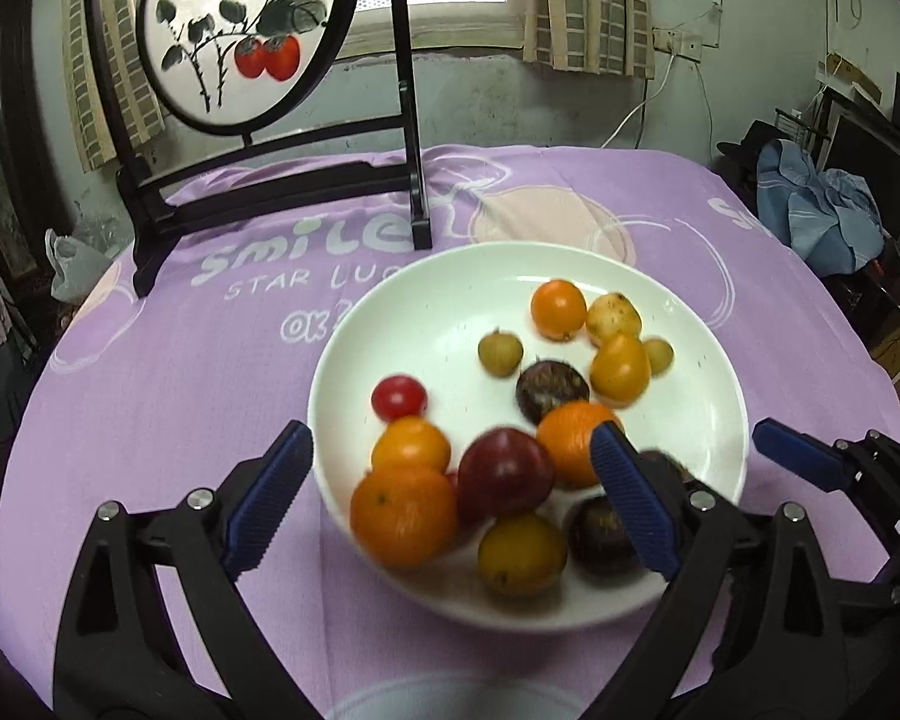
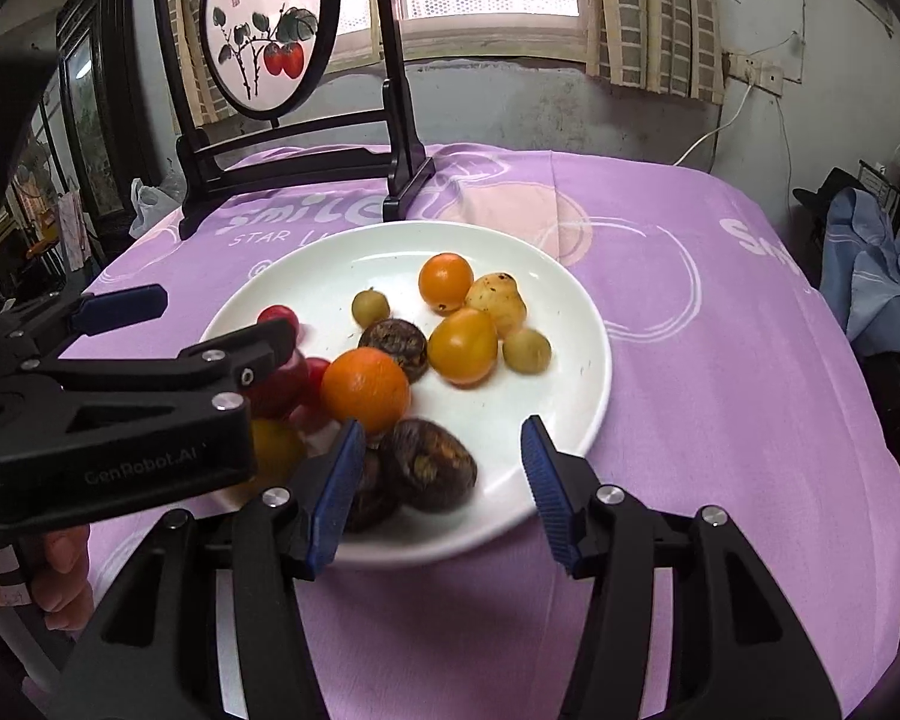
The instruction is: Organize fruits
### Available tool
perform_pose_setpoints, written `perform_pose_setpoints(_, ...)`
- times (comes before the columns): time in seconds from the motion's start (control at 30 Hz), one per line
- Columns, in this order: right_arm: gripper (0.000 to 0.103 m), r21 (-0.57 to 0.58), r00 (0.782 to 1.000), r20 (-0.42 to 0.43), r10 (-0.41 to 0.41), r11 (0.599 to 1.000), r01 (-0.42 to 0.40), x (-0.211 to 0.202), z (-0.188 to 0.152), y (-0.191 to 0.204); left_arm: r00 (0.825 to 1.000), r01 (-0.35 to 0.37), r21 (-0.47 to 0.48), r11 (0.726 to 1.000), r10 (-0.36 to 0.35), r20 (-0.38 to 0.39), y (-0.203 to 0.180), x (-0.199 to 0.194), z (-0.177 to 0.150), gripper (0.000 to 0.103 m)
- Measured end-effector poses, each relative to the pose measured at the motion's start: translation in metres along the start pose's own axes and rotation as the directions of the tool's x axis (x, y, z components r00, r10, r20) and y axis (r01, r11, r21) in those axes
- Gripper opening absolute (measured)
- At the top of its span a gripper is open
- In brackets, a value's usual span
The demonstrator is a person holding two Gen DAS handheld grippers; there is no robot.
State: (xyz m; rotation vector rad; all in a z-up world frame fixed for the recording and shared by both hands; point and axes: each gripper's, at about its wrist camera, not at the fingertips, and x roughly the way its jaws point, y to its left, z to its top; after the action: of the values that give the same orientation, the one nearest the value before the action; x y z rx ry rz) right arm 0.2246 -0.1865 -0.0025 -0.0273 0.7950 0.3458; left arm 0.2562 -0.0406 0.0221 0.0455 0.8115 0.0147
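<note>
Fruits (image 1: pixel 504 474) blur on plate (image 1: pixel 450 300); left tool (image 1: pixel 450 498) gapes wide, right tool (image 2: pixel 444 492) half-spread, both empty.

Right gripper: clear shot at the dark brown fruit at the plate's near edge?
Probably yes. The right gripper is open and the dark brown fruit lies just ahead between its fingers, nothing on top; the left gripper is off to one side.

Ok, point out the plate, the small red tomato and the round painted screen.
plate (image 1: pixel 450 282): left wrist view, bare far rim.
tomato (image 1: pixel 398 397): left wrist view, its middle.
screen (image 2: pixel 270 18): right wrist view, painted panel.
</note>
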Motion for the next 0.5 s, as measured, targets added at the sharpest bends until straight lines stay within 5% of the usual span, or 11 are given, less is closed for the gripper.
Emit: perform_pose_setpoints(0.5, 0.059, 0.012, 0.999, -0.035, -0.009, 1.0, 0.01, -0.05, -0.056, 0.017, 1.0, 0.017, -0.049, 0.999, -0.018, -0.015, 0.03, -0.065, -0.076, 0.097)
